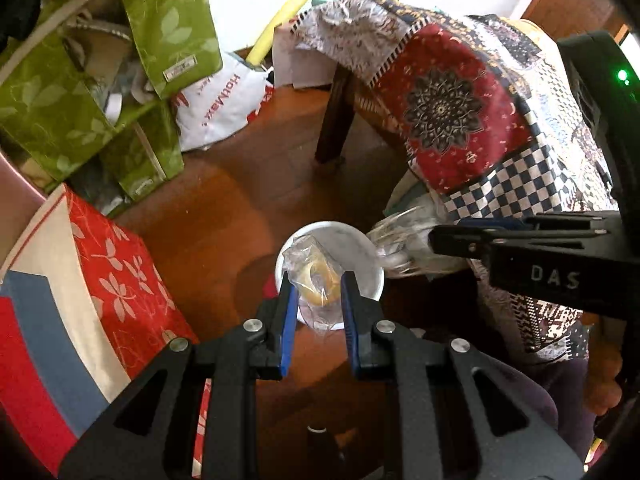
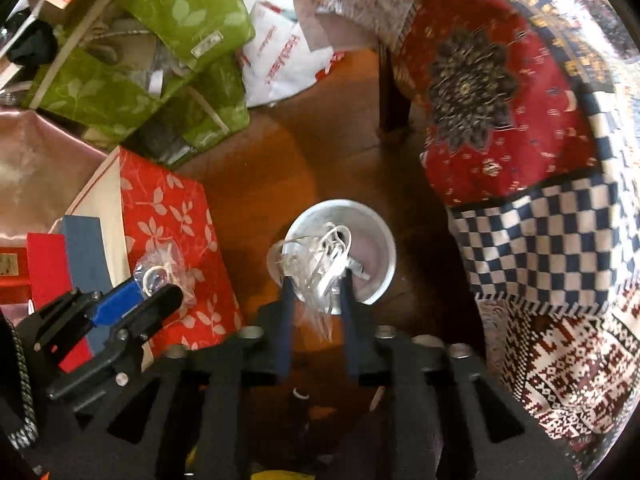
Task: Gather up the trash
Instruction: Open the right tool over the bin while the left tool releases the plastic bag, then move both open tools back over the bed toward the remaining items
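A small white bin point(image 1: 360, 240) stands on the wooden floor. In the left wrist view my left gripper point(image 1: 316, 280) hangs right above it, shut on a clear plastic bag point(image 1: 312, 264) with a yellowish ring inside. My right gripper point(image 1: 434, 238) comes in from the right with a crumpled clear plastic wad point(image 1: 400, 240) at its tip. In the right wrist view the right gripper point(image 2: 317, 276) is over the bin point(image 2: 376, 232). Its jaws stand apart, and the wad with white cord point(image 2: 328, 256) sits loose between them. The left gripper point(image 2: 176, 294) and its bag point(image 2: 160, 272) show at lower left.
A red floral box point(image 1: 120, 280) lies close left of the bin. Green leaf-print bags point(image 1: 168, 40) and a white printed shopping bag point(image 1: 224, 100) crowd the back left. A patchwork cloth point(image 1: 460, 120) drapes furniture with a dark wooden leg point(image 1: 336, 120) on the right.
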Tool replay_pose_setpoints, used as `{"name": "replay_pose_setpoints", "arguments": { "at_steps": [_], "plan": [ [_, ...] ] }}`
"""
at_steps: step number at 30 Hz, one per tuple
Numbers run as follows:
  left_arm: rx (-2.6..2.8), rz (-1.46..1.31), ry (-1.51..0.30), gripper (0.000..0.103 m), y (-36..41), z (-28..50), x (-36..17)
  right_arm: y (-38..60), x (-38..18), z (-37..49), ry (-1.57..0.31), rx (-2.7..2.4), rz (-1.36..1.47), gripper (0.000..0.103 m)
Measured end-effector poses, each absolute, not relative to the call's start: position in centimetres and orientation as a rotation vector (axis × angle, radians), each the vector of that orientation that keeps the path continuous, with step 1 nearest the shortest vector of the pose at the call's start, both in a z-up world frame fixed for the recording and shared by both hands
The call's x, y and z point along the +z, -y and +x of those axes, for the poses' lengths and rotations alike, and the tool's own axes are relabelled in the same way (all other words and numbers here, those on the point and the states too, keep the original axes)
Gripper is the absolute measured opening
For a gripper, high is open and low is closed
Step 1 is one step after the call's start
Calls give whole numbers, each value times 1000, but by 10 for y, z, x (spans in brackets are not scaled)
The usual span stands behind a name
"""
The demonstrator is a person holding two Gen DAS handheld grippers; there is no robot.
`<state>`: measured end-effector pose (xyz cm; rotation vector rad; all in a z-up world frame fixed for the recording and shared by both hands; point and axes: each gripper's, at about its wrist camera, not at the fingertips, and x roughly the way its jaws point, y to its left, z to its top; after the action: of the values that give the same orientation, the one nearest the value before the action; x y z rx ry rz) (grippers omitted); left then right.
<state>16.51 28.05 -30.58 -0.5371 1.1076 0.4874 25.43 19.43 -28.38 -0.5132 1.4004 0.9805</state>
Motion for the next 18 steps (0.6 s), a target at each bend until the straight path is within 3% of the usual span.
{"name": "replay_pose_setpoints", "arguments": {
  "at_steps": [2,18],
  "plan": [
    [481,-547,-1118,20,-284,169,-311,-195,-284,258,-1401,983,-493,39],
    [397,-570,-1190,26,-277,206,-321,-160,-244,273,-1291,954,-447,40]
  ]
}}
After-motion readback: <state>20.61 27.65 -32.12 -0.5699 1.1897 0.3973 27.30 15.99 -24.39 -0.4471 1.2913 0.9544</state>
